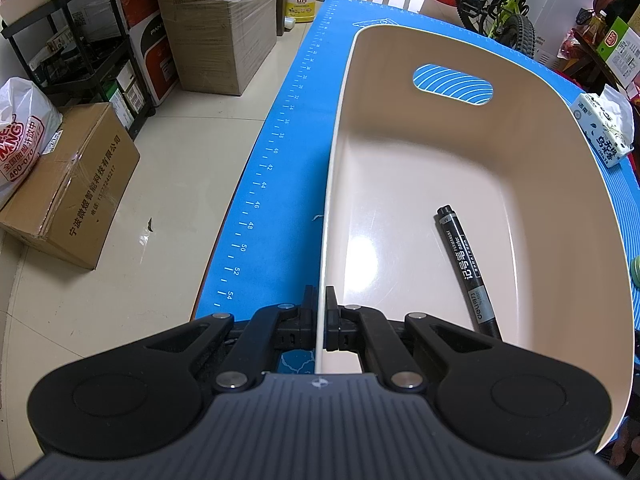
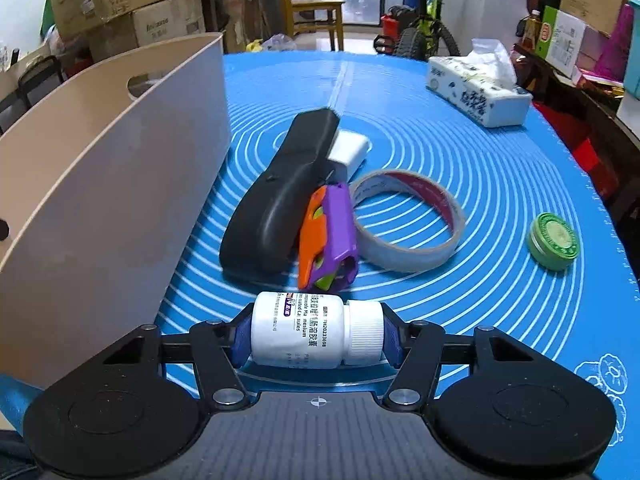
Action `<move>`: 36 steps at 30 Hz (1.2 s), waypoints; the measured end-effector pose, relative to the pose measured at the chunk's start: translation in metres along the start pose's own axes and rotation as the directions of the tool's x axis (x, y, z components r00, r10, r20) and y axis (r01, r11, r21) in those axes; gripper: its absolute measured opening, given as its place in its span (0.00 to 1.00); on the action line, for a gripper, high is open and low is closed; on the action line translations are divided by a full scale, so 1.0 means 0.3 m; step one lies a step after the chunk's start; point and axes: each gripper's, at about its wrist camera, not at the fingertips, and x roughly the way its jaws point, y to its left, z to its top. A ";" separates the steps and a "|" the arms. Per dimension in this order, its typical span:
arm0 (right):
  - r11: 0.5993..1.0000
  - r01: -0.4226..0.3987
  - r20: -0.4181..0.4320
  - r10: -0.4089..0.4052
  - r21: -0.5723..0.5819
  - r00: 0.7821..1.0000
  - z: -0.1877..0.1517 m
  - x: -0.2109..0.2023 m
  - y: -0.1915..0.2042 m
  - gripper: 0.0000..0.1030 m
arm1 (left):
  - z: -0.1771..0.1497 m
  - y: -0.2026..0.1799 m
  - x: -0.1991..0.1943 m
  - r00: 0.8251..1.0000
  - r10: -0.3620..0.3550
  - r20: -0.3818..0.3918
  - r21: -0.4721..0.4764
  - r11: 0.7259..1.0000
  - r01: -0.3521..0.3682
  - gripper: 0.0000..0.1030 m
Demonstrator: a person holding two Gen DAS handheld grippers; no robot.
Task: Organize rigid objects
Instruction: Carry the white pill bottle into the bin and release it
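Bin (image 1: 460, 160) wall is what the left tool (image 1: 320, 308) pinches, its two black fingers pressed on either side of the cream rim at the near left edge; this view alone looks down into the bin, where a black permanent marker (image 1: 466, 268) lies on the glossy floor, cap pointing away. The bin sits on a blue mat (image 1: 280, 160) with printed ruler marks covering the tabletop, and a tissue pack (image 1: 600, 132) lies beyond its right side. The right wrist view shows the bin (image 2: 112, 184) only from outside, at the left, and what waits on the mat beside it: the right tool (image 2: 317, 336) grips a white pill bottle (image 2: 316, 334) lying sideways, cap to the right, between blue pads. Just ahead lie a black remote (image 2: 280, 200), a purple-and-orange toy (image 2: 328, 240) leaning against it, a white block (image 2: 350, 150) behind, a tape roll (image 2: 408, 220), and, well apart to the right, a green round tin (image 2: 554, 246).
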 end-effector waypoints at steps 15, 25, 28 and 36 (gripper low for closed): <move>0.999 -0.003 0.193 -0.006 0.050 0.981 0.168 -0.172 -0.008 0.62 | -0.002 -0.002 0.005 1.000 0.001 -0.004 0.002 1.000 -0.001 0.03; 0.998 -0.062 0.290 0.056 0.012 0.955 0.318 -0.233 0.097 0.62 | -0.001 -0.001 0.005 1.000 0.000 -0.004 0.001 1.000 0.000 0.03; 0.997 -0.075 0.303 0.076 -0.014 0.950 0.345 -0.234 0.144 0.62 | -0.001 -0.001 0.005 1.000 0.000 -0.004 0.002 1.000 0.000 0.03; 0.982 -0.092 0.271 0.134 -0.163 0.953 0.391 -0.198 0.314 0.62 | -0.002 -0.001 0.005 1.000 0.003 -0.004 0.003 1.000 -0.003 0.03</move>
